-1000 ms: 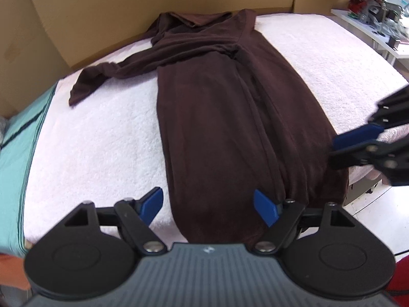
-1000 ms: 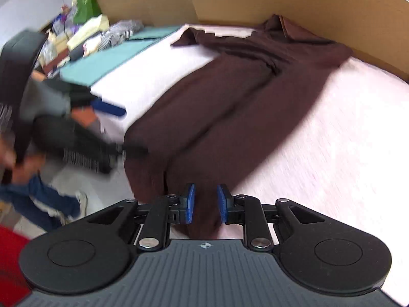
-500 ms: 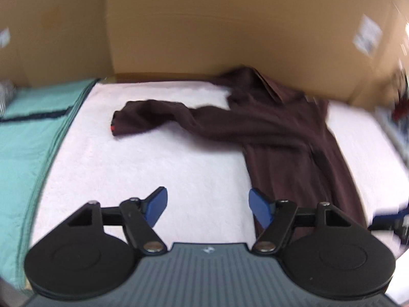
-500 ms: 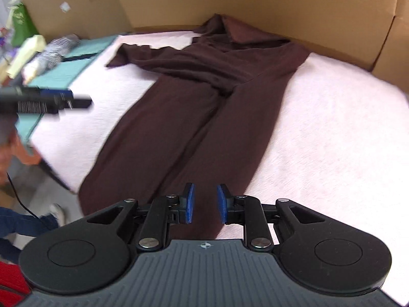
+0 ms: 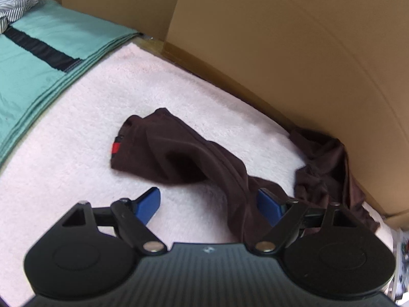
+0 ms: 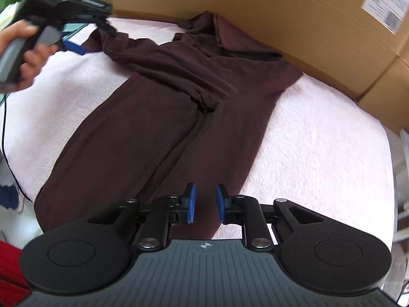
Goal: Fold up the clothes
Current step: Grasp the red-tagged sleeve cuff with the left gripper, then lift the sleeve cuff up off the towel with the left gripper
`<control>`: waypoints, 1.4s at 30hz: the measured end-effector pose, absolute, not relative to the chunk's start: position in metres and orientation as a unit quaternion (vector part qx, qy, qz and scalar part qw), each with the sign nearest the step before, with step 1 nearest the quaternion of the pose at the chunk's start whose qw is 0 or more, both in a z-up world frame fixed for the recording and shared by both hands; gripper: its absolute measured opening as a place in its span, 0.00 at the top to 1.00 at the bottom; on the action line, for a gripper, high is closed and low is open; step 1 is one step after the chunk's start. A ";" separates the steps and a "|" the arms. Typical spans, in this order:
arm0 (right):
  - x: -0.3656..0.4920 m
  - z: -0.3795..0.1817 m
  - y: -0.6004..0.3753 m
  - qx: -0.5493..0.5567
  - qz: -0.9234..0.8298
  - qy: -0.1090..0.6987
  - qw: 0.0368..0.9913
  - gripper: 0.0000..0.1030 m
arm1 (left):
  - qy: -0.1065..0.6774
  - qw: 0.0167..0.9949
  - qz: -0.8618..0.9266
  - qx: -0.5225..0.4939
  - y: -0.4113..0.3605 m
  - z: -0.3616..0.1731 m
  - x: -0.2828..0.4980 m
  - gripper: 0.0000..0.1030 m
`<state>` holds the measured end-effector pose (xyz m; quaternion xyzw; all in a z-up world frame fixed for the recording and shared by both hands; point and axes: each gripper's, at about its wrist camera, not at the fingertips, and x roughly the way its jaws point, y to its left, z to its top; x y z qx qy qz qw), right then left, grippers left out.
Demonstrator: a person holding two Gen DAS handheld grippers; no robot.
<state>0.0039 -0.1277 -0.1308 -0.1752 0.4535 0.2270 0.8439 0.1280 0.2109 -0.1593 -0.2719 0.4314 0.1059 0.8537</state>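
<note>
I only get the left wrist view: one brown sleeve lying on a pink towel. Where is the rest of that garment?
Observer: The brown garment stretches lengthwise down the pink towel towards the near edge.
Reviewer: Spread flat?
Observer: Narrowed: a lengthwise fold line runs down its middle.
Reviewer: Are the right tongs gripping it?
Observer: No. The right tongs hang over its lower end, jaws narrowly apart and just closing further, nothing pinched.
</note>
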 end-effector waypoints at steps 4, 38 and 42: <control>0.024 -0.128 -0.135 -0.187 0.246 0.449 0.839 0.83 | 0.442 0.855 0.121 -0.241 0.201 -0.161 0.145 0.95; 0.052 -0.154 -0.123 -0.204 0.235 0.441 0.841 0.76 | 0.336 0.870 0.154 -0.326 0.266 -0.127 0.086 1.00; 0.055 -0.154 -0.122 -0.200 0.230 0.446 0.842 0.76 | 0.347 0.865 0.148 -0.331 0.271 -0.135 0.057 1.00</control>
